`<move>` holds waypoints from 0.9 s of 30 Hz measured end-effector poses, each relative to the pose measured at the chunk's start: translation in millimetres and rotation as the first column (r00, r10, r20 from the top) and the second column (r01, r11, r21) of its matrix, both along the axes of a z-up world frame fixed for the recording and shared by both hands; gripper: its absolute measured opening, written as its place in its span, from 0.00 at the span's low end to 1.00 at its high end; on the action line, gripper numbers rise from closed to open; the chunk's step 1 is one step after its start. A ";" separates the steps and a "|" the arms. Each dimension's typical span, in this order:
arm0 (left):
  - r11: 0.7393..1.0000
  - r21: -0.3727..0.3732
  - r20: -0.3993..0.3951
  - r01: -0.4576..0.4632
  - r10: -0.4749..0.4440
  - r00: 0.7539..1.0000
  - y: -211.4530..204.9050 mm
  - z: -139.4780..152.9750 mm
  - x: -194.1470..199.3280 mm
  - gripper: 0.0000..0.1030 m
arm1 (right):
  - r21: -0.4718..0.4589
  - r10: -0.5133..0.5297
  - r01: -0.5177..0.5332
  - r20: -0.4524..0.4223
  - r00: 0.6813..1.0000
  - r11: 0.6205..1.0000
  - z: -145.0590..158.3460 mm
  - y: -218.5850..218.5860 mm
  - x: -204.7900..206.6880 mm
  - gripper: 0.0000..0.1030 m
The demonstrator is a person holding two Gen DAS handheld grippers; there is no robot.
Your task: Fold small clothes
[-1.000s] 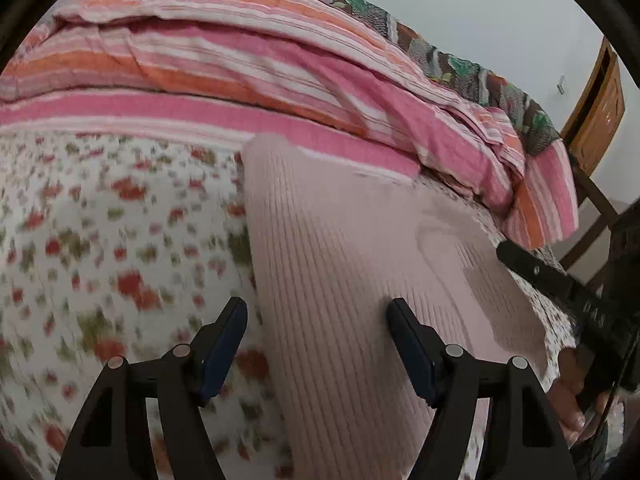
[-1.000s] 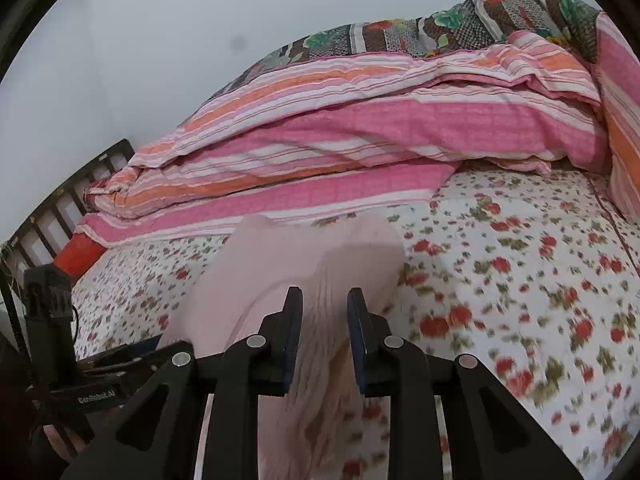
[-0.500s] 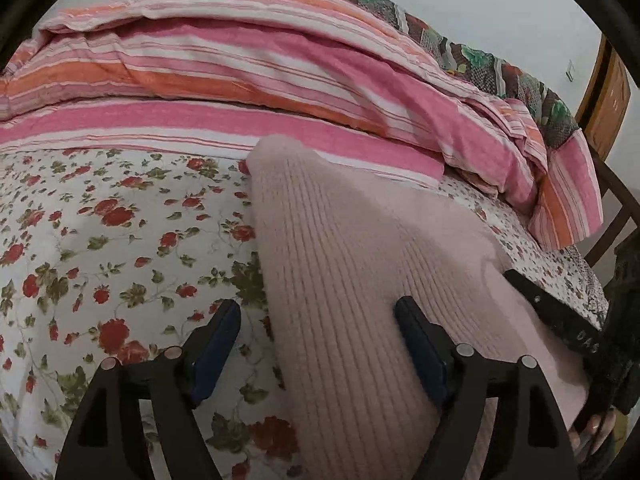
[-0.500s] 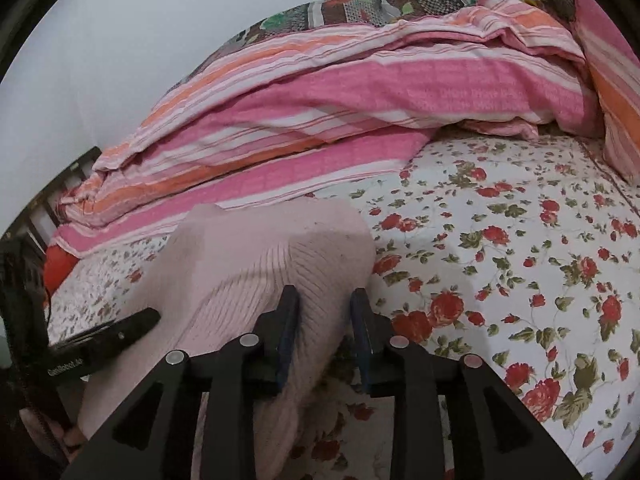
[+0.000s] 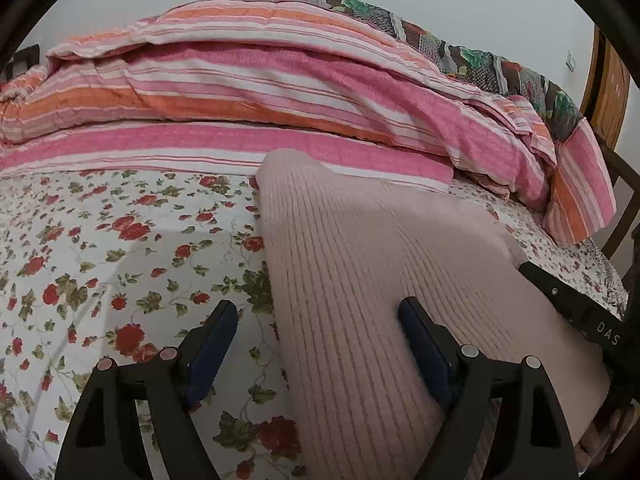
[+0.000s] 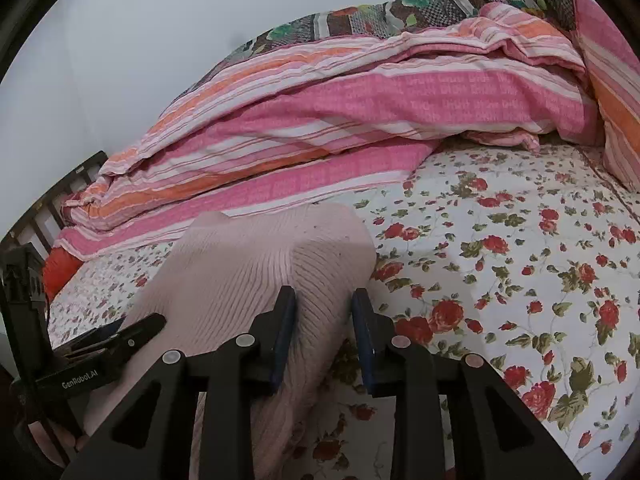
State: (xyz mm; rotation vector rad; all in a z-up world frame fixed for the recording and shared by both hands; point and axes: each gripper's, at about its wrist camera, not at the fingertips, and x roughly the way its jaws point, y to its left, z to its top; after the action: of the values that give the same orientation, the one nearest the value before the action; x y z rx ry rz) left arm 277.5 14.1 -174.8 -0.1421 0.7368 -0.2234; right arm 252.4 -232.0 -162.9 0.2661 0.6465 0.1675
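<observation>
A pale pink ribbed knit garment [image 5: 360, 240] lies folded in a long strip on the floral bedsheet [image 5: 120, 260]. My left gripper [image 5: 316, 306] hovers over its near left edge, jaws wide open. One finger is above the sheet and the other above the knit, and neither presses. In the right wrist view the same garment [image 6: 248, 264] runs away to the left. My right gripper [image 6: 322, 294] has its jaws opening. The garment's right edge lies loosely between them, with the right pad clear of it. The other gripper's finger [image 6: 120, 336] rests by the knit's left side.
A bunched pink, orange and white striped quilt [image 5: 240, 100] fills the far side of the bed, with a patterned blanket behind it. A wooden frame [image 5: 608, 80] stands at the right. Dark bed rails [image 6: 60, 188] and an orange item [image 6: 60, 268] sit at the left.
The right jaws, pinched on the knit a second ago, have parted and let the fabric settle on the sheet. The left jaws have spread a little wider.
</observation>
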 end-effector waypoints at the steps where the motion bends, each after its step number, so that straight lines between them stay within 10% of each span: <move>1: 1.000 0.003 0.002 -0.002 0.002 1.000 -0.3 0.2 -0.4 0.81 | 0.000 0.001 -0.001 0.002 1.000 1.000 0.5 0.1 -0.1 0.29; 27: 0.995 0.091 0.043 -0.036 0.032 0.999 -8.5 4.5 -7.2 0.81 | -0.002 -0.015 0.016 0.029 0.999 1.000 5.9 -0.7 -7.2 0.42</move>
State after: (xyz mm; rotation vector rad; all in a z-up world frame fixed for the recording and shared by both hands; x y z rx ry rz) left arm 270.3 5.6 -170.3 -0.0627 0.7018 -0.1597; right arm 245.1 -232.7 -157.0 0.2658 0.6153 0.1555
